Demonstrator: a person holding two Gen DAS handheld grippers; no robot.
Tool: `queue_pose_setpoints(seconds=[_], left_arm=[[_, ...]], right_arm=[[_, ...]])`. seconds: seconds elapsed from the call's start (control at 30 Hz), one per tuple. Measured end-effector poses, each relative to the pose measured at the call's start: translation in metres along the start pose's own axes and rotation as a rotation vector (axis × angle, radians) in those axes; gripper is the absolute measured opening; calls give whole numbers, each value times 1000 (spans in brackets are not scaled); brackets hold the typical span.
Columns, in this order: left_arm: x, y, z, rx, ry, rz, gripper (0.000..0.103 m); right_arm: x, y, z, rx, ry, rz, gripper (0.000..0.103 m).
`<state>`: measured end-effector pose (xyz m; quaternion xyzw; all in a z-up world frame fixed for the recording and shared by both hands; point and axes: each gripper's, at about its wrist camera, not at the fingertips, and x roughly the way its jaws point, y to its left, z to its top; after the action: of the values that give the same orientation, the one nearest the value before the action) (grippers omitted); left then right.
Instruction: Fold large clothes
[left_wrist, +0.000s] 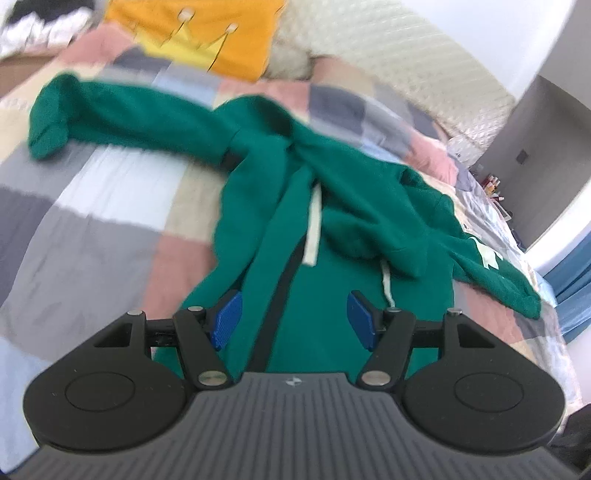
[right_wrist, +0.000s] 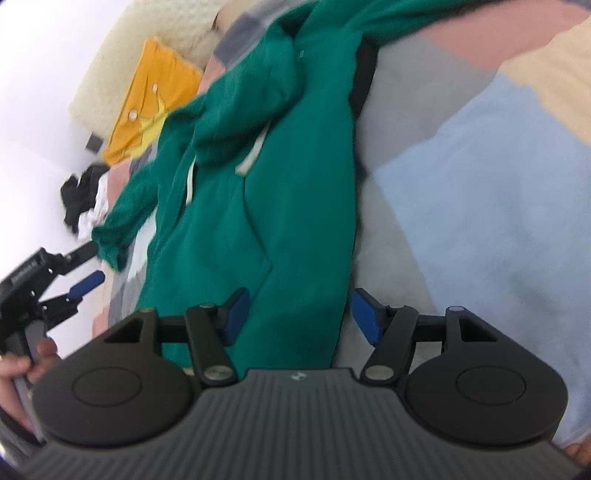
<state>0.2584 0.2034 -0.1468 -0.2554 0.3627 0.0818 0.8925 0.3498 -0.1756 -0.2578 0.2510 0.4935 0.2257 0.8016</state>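
Green hoodie (left_wrist: 332, 206) spread on patchwork quilt (left_wrist: 110, 206), seemingly unfolded

I see the green hoodie (left_wrist: 332, 206) as soft, matt fleecy cloth with pale woven drawstrings, lying on a patchwork quilt (left_wrist: 110, 206) of matt, slightly crinkled fabric. My left gripper (left_wrist: 294, 318) looks like matt black plastic with dull metal pins and finely textured blue pads (left_wrist: 229, 317). The ribbed grey housing below has a satin finish.

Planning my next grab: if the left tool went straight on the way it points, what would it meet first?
Most likely the green hoodie lying on the patchwork quilt: its body fills the gap between the open left tool. Depth is unclear.
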Motion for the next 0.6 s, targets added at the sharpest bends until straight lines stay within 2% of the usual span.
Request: queue_pose_setpoints(seconds=[0.07,0.27,0.33,0.47,0.53,0.6], left_arm=[[-6,18,10,-48,42,10,68],[-23,71,36,-169,111,50,68],[-20,83,34,-206,139,73,68],[-2,89,21,-272,191,51,68],[9,85,13,-275,221,43,68],[19,80,7,-274,251,31,68]], right_arm=[[5,-6,1,26,23,11,75],[21,-18,2,121,89,39,75],[29,-13,0,105,116,44,75],[45,-1,-5,68,160,54,74],[43,2,-6,50,160,64,54],[38,-1,-6,62,158,81,22]])
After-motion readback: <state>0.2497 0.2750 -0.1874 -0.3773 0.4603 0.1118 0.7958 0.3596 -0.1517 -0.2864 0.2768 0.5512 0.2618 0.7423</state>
